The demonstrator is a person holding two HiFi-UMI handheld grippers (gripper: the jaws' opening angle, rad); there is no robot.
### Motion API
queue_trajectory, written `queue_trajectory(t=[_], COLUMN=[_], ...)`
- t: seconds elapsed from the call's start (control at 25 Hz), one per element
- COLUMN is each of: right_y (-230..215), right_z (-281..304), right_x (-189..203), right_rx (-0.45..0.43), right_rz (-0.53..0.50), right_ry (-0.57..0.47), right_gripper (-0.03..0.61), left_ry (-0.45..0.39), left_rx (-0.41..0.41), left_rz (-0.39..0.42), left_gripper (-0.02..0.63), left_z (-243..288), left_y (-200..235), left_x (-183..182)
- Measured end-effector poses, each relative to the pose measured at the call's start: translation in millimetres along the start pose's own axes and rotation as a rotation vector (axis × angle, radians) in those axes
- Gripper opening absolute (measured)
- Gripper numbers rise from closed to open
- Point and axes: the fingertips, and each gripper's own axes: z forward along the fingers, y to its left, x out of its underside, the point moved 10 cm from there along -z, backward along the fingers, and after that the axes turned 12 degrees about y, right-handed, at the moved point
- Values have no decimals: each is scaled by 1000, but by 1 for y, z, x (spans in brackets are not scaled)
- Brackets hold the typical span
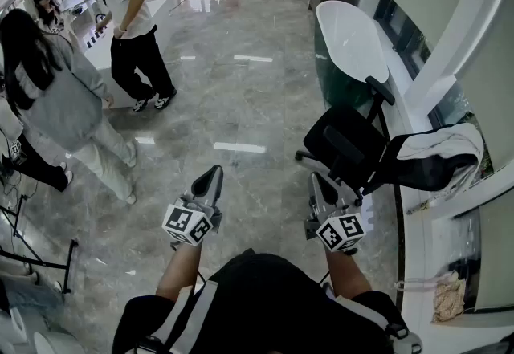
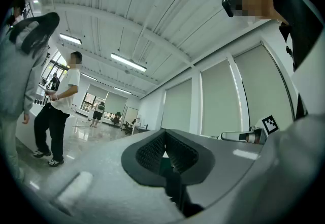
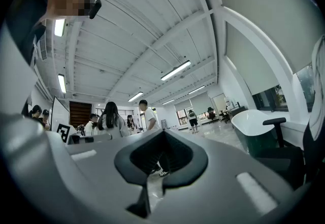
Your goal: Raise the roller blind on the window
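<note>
- Two grippers under my control, left gripper (image 1: 212, 174) and right gripper (image 1: 320, 182): fingers pressed together, empty.
- I see the roller blind (image 3: 256, 58) part-way down the window (image 3: 269, 98) at my right, beyond the office chair (image 1: 349, 144).

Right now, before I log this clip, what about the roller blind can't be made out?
Pull cord or chain: shows in no view; hidden or too thin to tell.
Left gripper view: the roller blinds have their bottom edges behind the left gripper.
Head view: the window runs off the right edge.
Which blind is meant: cannot tell.
</note>
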Motion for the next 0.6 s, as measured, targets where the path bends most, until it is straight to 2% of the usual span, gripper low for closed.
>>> queue_trajectory(t=[0.6], right_y=[10], right_z=[11], right_x=[4], right_rx=[-23], right_rz=[1], right_ry=[26], right_gripper=[-2], left_ry=[5], left_rx=[4], left_rz=[-40], left_gripper=[2], left_z=[-2], left_y=[5], left_x=[6])
